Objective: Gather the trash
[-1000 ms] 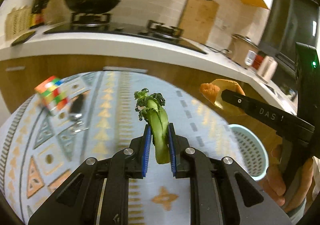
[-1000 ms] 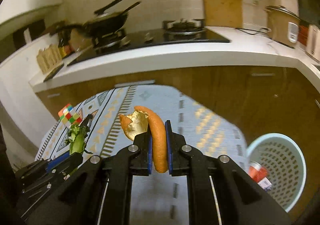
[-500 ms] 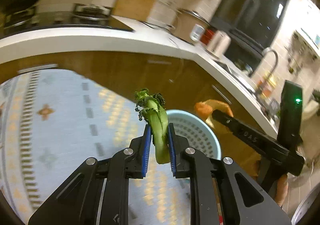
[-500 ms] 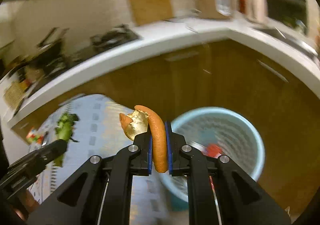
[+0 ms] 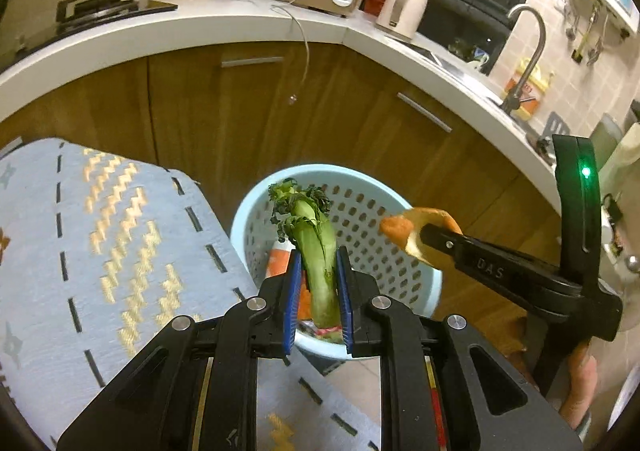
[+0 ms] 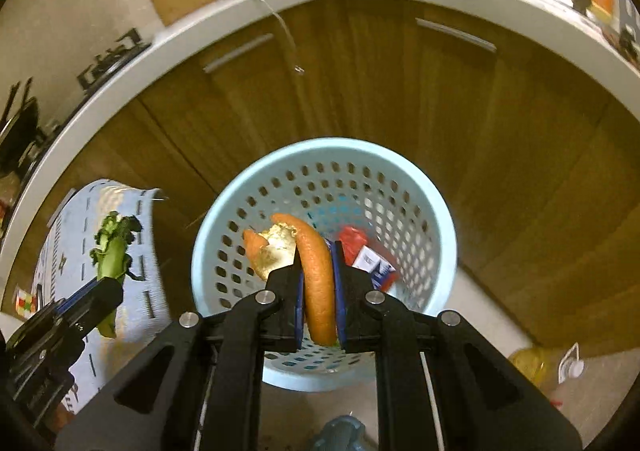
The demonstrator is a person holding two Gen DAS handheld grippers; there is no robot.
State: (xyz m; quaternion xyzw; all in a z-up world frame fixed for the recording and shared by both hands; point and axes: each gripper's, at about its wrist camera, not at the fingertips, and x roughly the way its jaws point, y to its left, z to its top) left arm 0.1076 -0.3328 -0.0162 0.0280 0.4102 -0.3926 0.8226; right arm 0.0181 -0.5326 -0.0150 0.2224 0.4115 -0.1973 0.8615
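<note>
Now holding over light blue perforated basket [image 6: 436, 211]: left gripper [image 5: 318, 303] clamping green vegetable stalk [image 5: 316, 259] low on its stem, right gripper [image 6: 318, 303] clamping orange peel [image 6: 316, 271] mid-curve. Both looking light; stalk probably stiffish with limp wilted leaves, peel soft, bendy, likely slippery. Basket sitting on floor at wooden cabinets [image 6: 400, 91] corner, wrappers [image 6: 372, 263] inside, patterned blue mat [image 5: 100, 231] beside, white countertop [image 5: 200, 23] above.

Both my grippers now hang over the bin

I've swung off the patterned mat [image 5: 100, 235]: the blue basket [image 6: 424, 187] sits under my right gripper [image 6: 318, 291] with its peel [image 6: 316, 275], and behind my left gripper's [image 5: 318, 291] greens stalk [image 5: 316, 251].
</note>
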